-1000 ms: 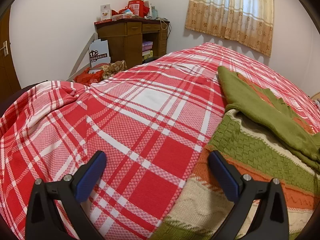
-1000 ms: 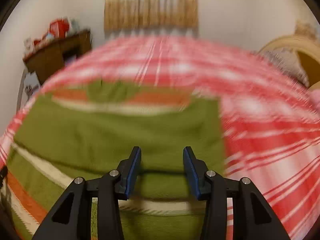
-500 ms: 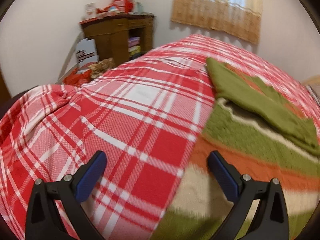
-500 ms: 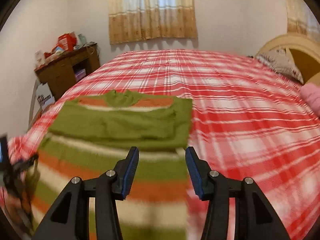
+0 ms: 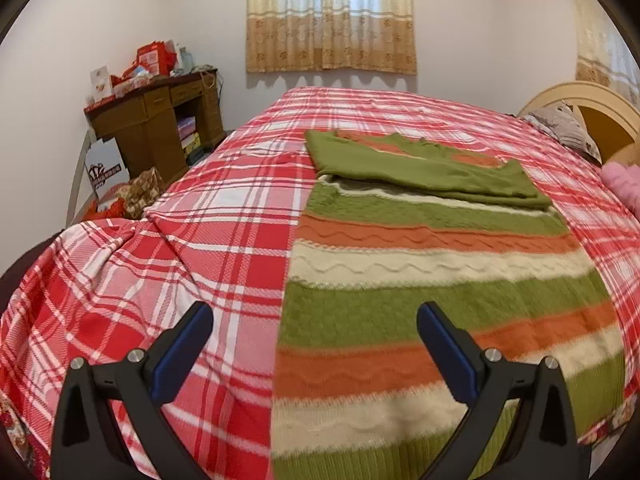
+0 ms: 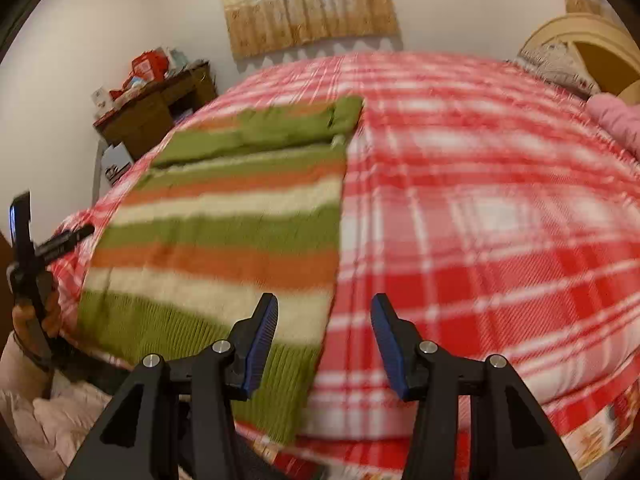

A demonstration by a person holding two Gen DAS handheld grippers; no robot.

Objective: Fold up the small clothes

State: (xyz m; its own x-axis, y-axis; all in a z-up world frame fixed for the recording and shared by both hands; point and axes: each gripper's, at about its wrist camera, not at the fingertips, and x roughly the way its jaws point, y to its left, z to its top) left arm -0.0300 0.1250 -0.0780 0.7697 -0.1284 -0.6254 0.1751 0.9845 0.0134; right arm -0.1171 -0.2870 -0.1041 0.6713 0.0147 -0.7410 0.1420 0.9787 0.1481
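Observation:
A knitted sweater (image 5: 432,264) striped green, orange and cream lies flat on the red plaid bedspread (image 5: 224,216). Its green sleeves (image 5: 424,168) are folded across the chest. My left gripper (image 5: 314,320) hangs open and wide above the sweater's near left edge, nothing between its fingers. In the right wrist view the sweater (image 6: 224,240) fills the left half. My right gripper (image 6: 324,308) stands open over the sweater's near right corner and holds nothing. The left gripper (image 6: 50,224) shows at the far left edge of that view.
A wooden desk (image 5: 160,120) piled with red boxes stands by the far left wall, with bags (image 5: 140,196) on the floor beside it. A curtained window (image 5: 330,16) is behind the bed. The headboard (image 5: 592,112), a pillow and a pink bundle (image 6: 616,120) are at the right.
Both grippers have drawn back toward the sweater's near hem. The left view has swung right, so the sweater now lies ahead of it. The right gripper has shifted to the sweater's right edge.

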